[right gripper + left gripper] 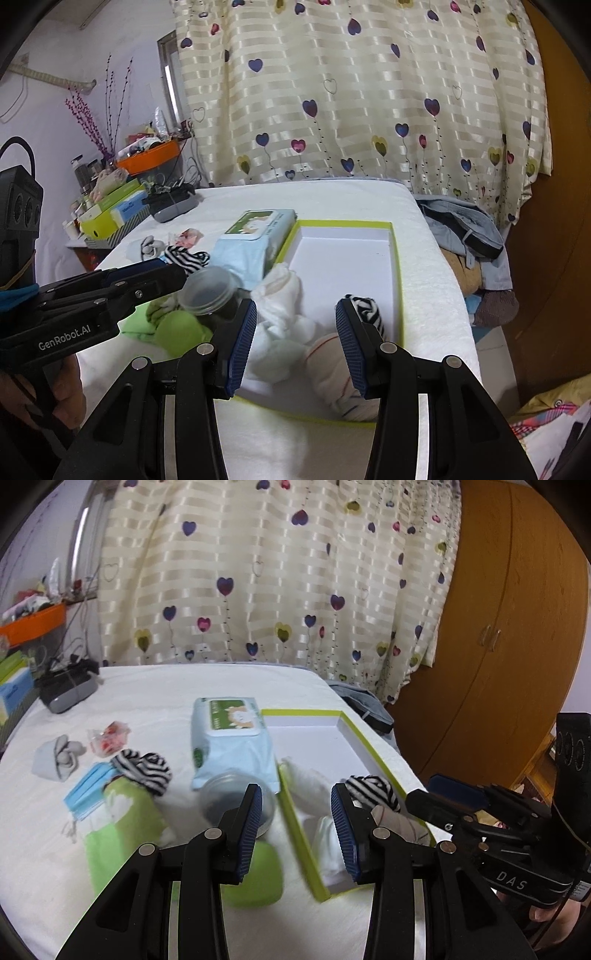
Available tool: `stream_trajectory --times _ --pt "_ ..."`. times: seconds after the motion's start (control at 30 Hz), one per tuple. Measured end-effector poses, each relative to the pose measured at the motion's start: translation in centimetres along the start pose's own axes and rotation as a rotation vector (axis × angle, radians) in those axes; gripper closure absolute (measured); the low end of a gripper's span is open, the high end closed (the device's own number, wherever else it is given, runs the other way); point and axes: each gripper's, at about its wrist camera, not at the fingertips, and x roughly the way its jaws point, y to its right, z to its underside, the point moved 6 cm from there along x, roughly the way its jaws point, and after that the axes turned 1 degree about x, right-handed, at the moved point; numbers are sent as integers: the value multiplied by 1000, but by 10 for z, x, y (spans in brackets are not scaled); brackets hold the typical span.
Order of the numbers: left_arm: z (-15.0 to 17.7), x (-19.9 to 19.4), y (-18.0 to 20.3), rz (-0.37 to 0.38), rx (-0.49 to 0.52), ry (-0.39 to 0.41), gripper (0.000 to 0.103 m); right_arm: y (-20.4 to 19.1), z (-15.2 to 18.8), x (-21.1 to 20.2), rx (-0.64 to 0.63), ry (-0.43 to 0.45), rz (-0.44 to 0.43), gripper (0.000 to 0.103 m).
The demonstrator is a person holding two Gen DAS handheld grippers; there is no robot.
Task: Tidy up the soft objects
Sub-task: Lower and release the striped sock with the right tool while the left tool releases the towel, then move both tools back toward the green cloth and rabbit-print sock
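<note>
Blue ribbed pads face each other across a wide gap on both your tongs, and nothing sits between either pair: your left gripper and your right gripper are both released and hang above the white cloth.

From the right wrist view, nearest you inside the green-edged box lie a pale rolled sock with thin red and blue lines, a white fluffy sock bundle at about 11 o'clock of it, and a black-and-white striped sock at about 1 o'clock. The far half of the box floor is bare.

From the left wrist view, outside the box at its 9 o'clock, a clear jar with a dark inside lies on the cloth, with a green cloth beside it. A second striped sock touches the green cloth's far end, and a blue face mask lies at that sock's 8 o'clock. A wet-wipe pack lies against the box's left wall. Farther out at 10 o'clock sit a grey sock roll and a small red-and-white packet. A heart-print curtain hangs beyond.
</note>
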Motion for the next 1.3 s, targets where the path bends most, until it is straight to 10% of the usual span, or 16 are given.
stream_trajectory --times 1.3 --pt "44 -58 -118 -140 -162 20 65 -102 19 -2 -137 -23 -89 56"
